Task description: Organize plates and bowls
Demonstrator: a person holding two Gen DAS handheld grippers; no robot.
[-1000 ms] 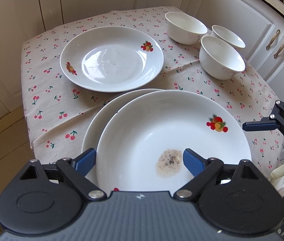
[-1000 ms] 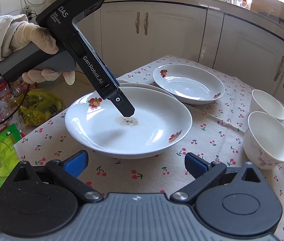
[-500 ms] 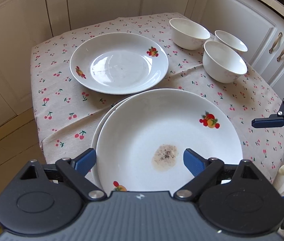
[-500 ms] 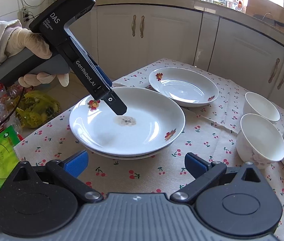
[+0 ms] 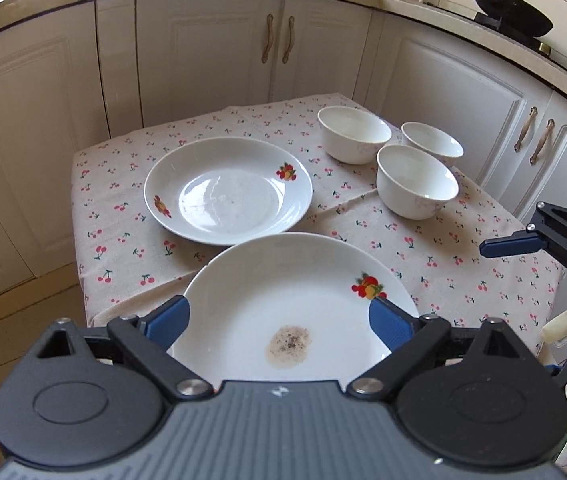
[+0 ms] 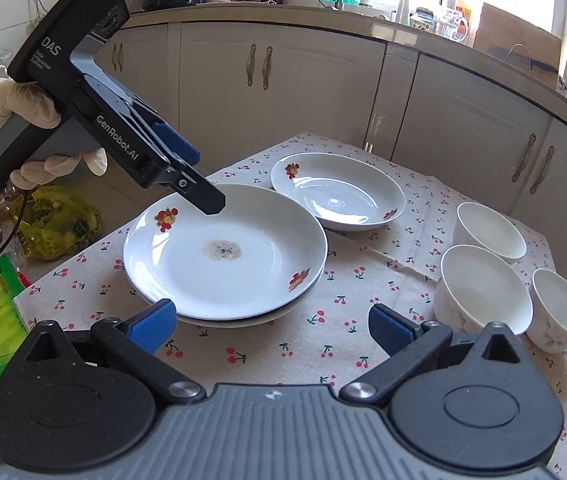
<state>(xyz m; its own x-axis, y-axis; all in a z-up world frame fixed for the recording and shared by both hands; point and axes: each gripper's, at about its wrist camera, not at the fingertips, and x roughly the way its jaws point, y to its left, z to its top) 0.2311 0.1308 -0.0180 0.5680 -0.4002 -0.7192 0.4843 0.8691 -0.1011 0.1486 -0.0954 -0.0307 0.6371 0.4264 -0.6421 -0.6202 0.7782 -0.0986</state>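
A white plate with a brown stain (image 6: pixel 225 252) lies stacked on a second plate (image 6: pixel 243 318) at the table's near-left corner; it also shows in the left wrist view (image 5: pixel 295 304). A third, clean plate (image 6: pixel 337 192) lies behind it on the cloth (image 5: pixel 227 190). Three white bowls (image 6: pixel 483 288) stand grouped at the right (image 5: pixel 417 180). My left gripper (image 5: pixel 279 316) is open and empty, lifted above the stacked plates' edge. My right gripper (image 6: pixel 271 326) is open and empty, above the table's front edge.
The small table wears a cherry-print cloth (image 6: pixel 343 344) and drops off on all sides. White kitchen cabinets (image 5: pixel 211 52) stand close behind it. Bags and packets (image 6: pixel 55 220) lie on the floor at the left.
The left gripper has let the stained plate down onto the second plate, then lifted and drawn back from it. The right gripper has pulled back slightly.
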